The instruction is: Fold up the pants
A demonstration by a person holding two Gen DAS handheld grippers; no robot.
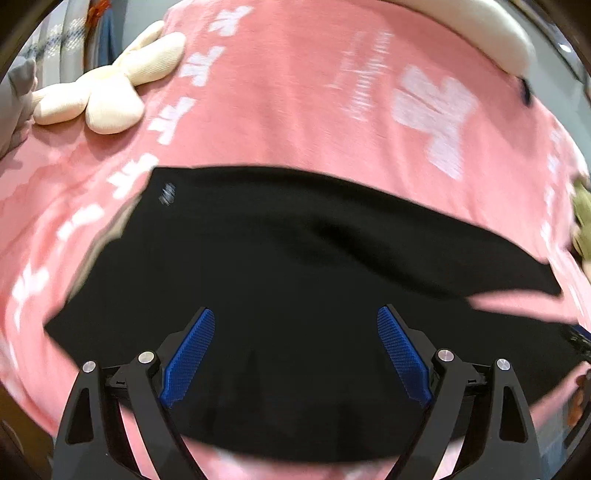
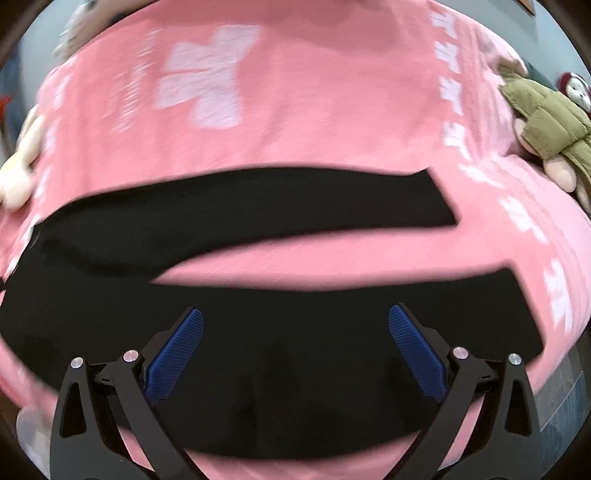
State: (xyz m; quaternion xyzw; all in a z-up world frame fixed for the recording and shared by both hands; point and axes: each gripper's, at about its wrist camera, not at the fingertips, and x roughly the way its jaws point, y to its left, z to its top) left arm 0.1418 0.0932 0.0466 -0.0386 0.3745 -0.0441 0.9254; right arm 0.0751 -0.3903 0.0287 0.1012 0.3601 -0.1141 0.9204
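Black pants (image 1: 280, 266) lie flat on a pink blanket (image 1: 295, 92). In the left wrist view I see the waist end, with a small tag (image 1: 167, 194) near its far left corner. My left gripper (image 1: 295, 321) is open and empty, above the near edge of the pants. In the right wrist view the two legs (image 2: 295, 206) spread apart to the right with pink blanket (image 2: 332, 110) between them. My right gripper (image 2: 295, 321) is open and empty, above the nearer leg (image 2: 332, 306).
A cream plush toy (image 1: 110, 88) lies at the far left of the blanket. A white pillow (image 1: 480, 29) is at the far right. A plush toy in an olive jacket (image 2: 550, 129) lies at the blanket's right edge. The bed's edge is just below the grippers.
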